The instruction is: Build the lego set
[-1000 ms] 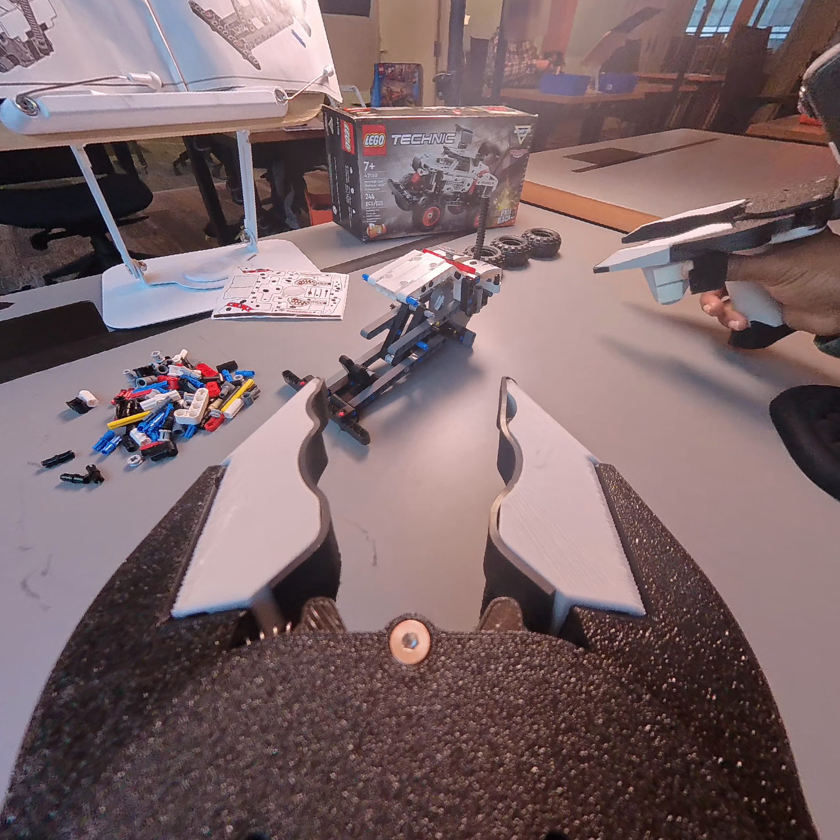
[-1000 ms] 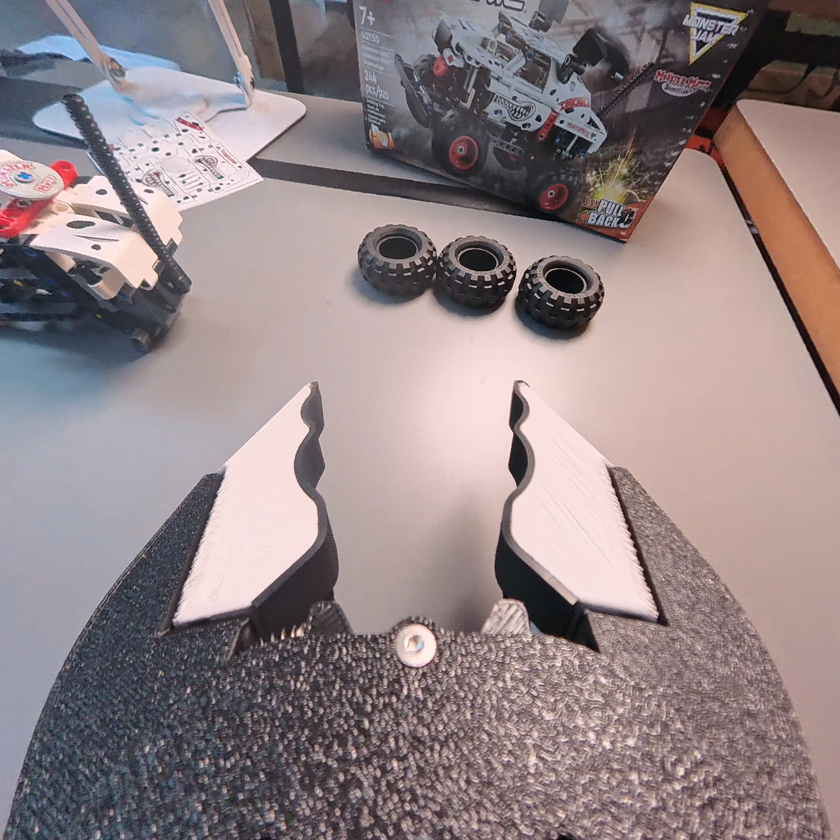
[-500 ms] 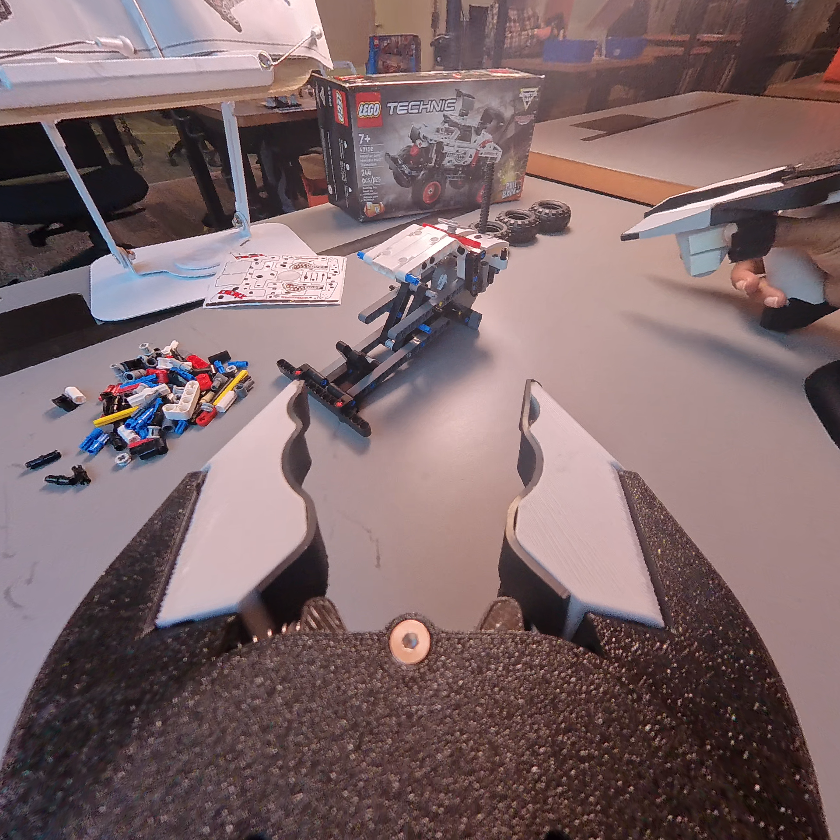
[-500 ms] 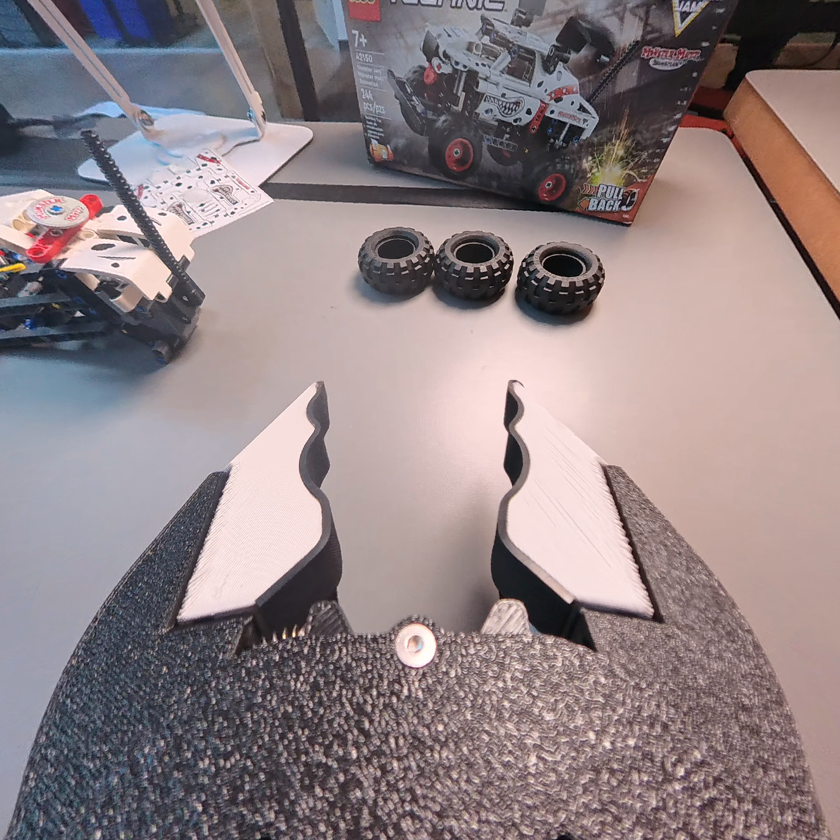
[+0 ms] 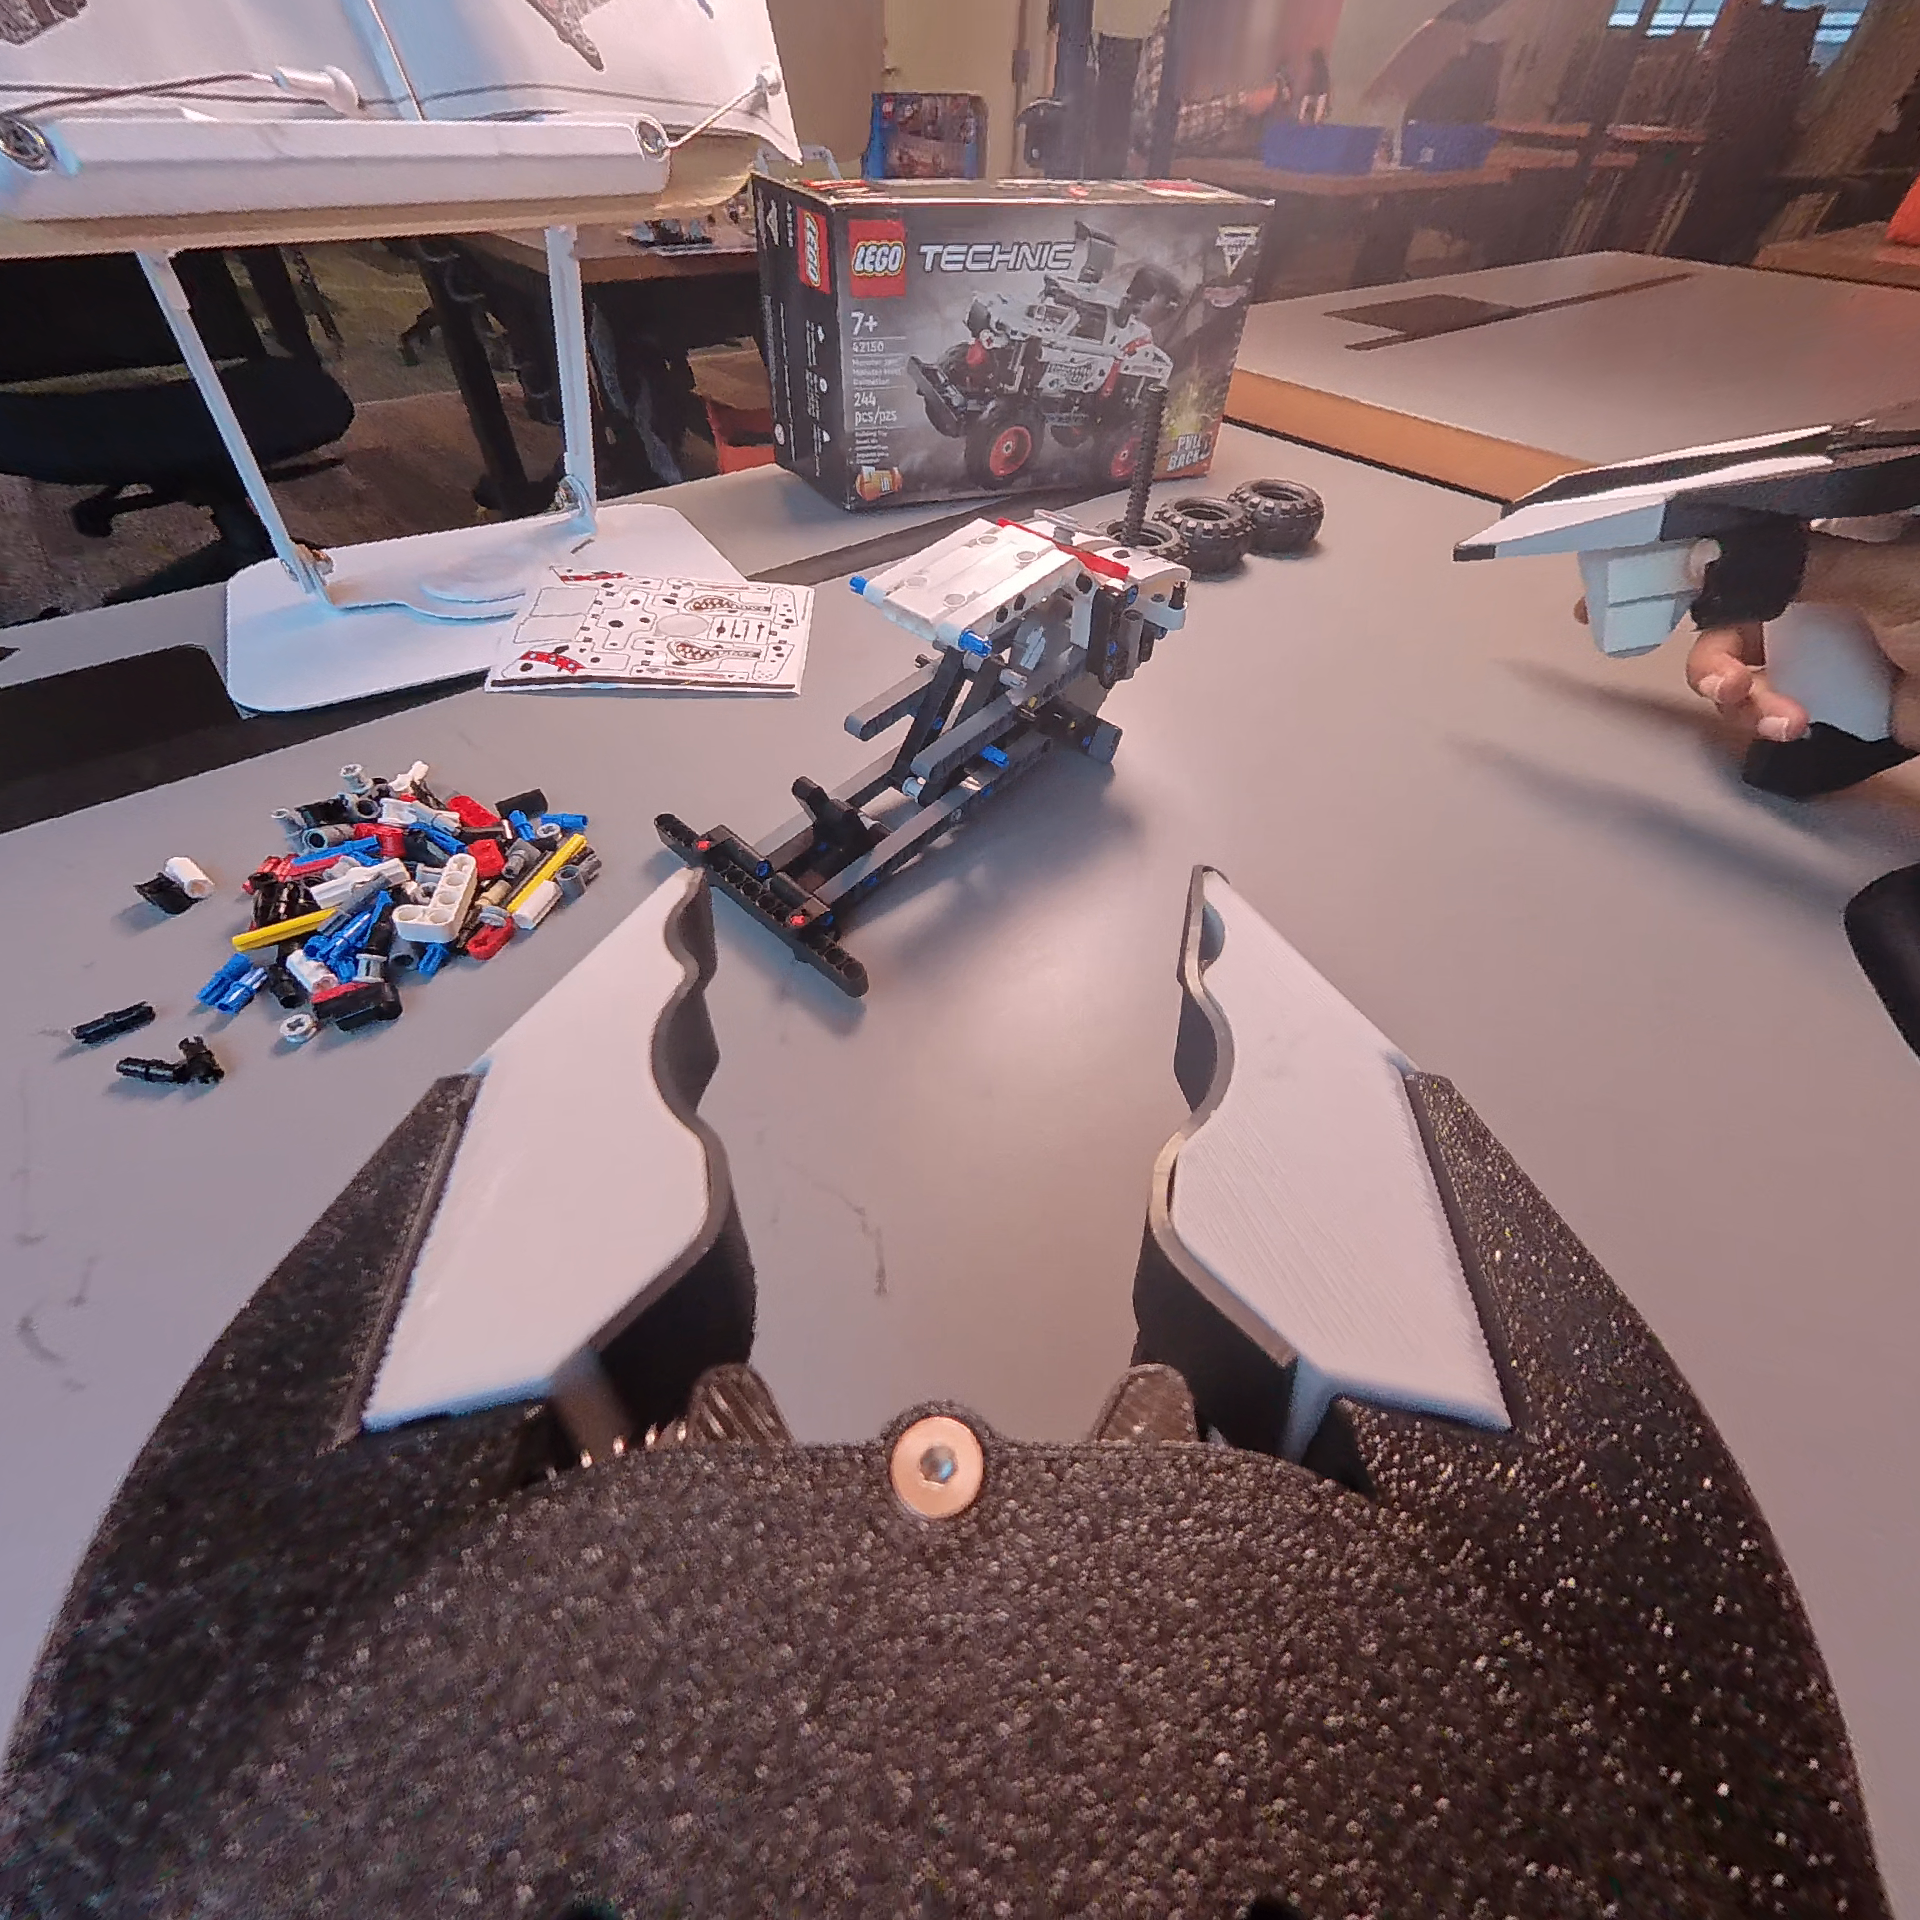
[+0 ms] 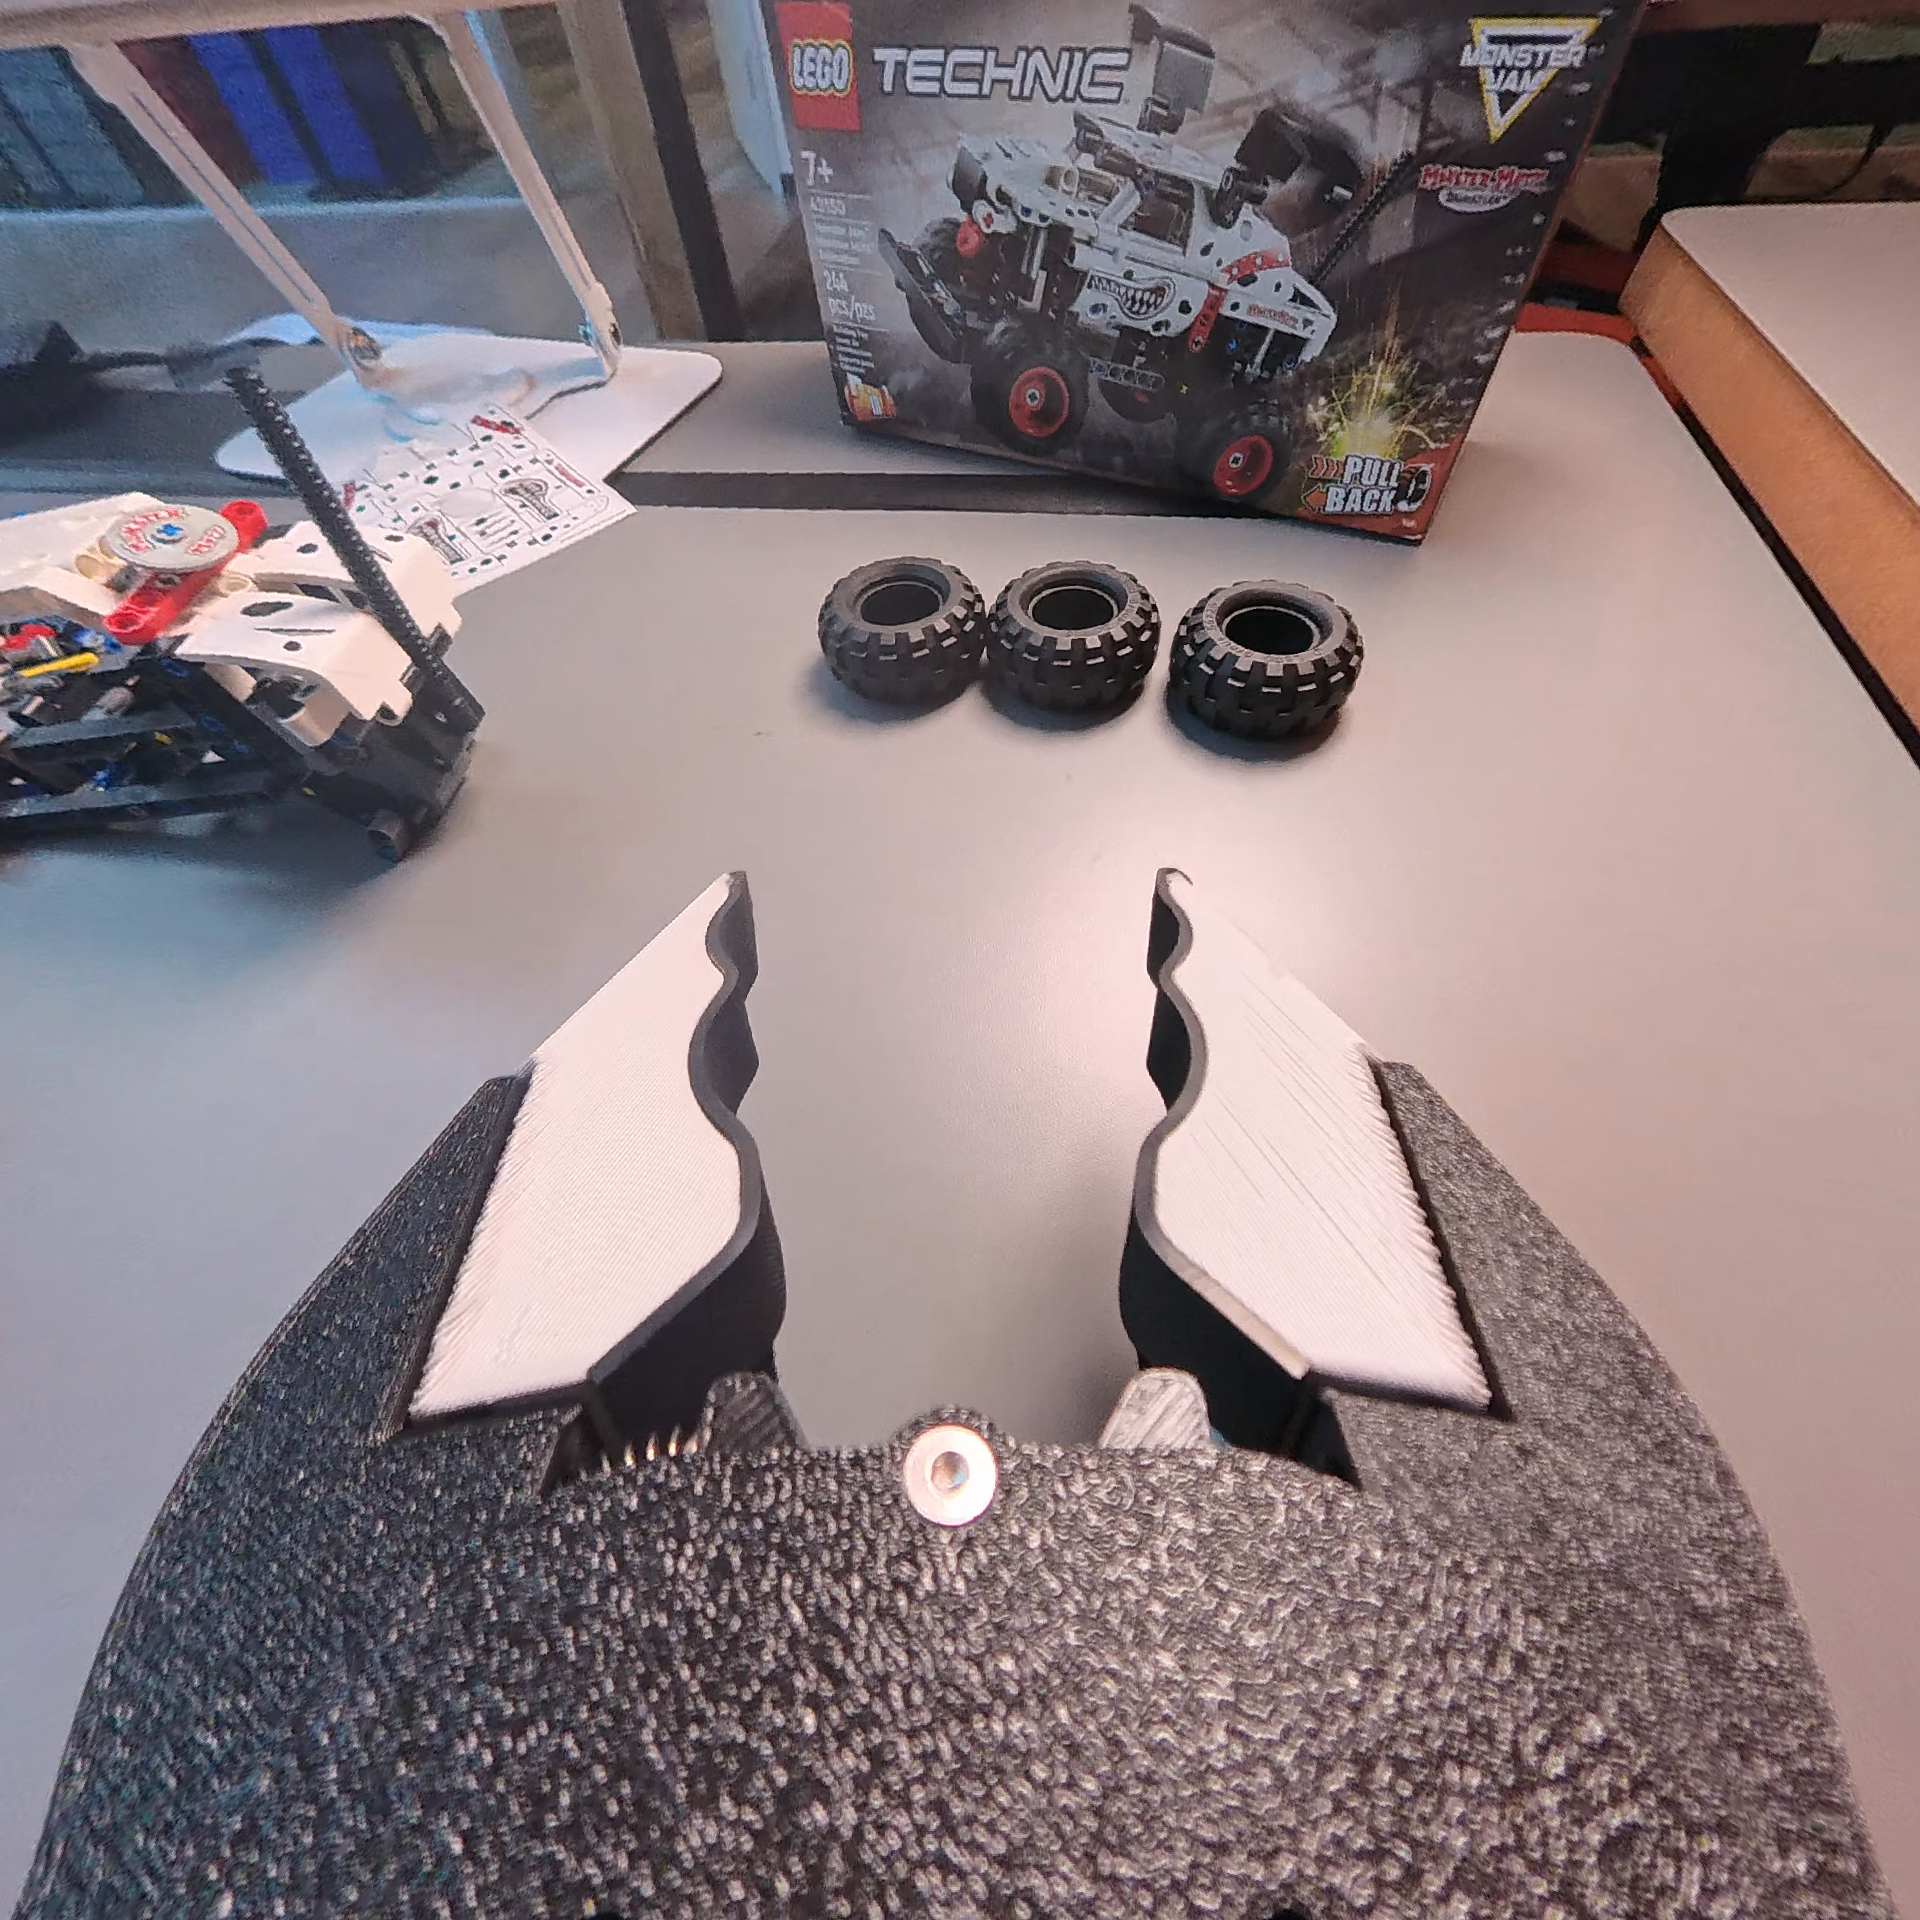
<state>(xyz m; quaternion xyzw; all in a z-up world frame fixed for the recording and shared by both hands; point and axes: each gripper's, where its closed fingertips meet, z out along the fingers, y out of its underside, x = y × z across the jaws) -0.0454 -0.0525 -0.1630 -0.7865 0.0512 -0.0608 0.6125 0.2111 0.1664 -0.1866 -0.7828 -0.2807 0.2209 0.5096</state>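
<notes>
A half-built black and white truck chassis (image 5: 935,727) lies on the grey table, also at the left of the right wrist view (image 6: 229,665). Three black tyres (image 6: 1081,655) sit in a row beyond it, seen in the left wrist view (image 5: 1236,520) too. A pile of small loose pieces (image 5: 395,894) lies to the left. My left gripper (image 5: 945,883) is open and empty, just short of the chassis's near end. My right gripper (image 6: 951,883) is open and empty, short of the tyres; it also shows at the right of the left wrist view (image 5: 1475,545).
The set's box (image 5: 1008,332) stands at the back of the table, also in the right wrist view (image 6: 1195,260). A white book stand (image 5: 364,592) holds the instructions at the back left. A sticker sheet (image 5: 655,644) lies beside its base. A second table (image 6: 1787,332) adjoins on the right.
Both grippers have pulled back a little and tilted up, so the chassis, tyres and box sit farther off in view. The left gripper's fingers have spread wider. Nothing on the table has moved.
</notes>
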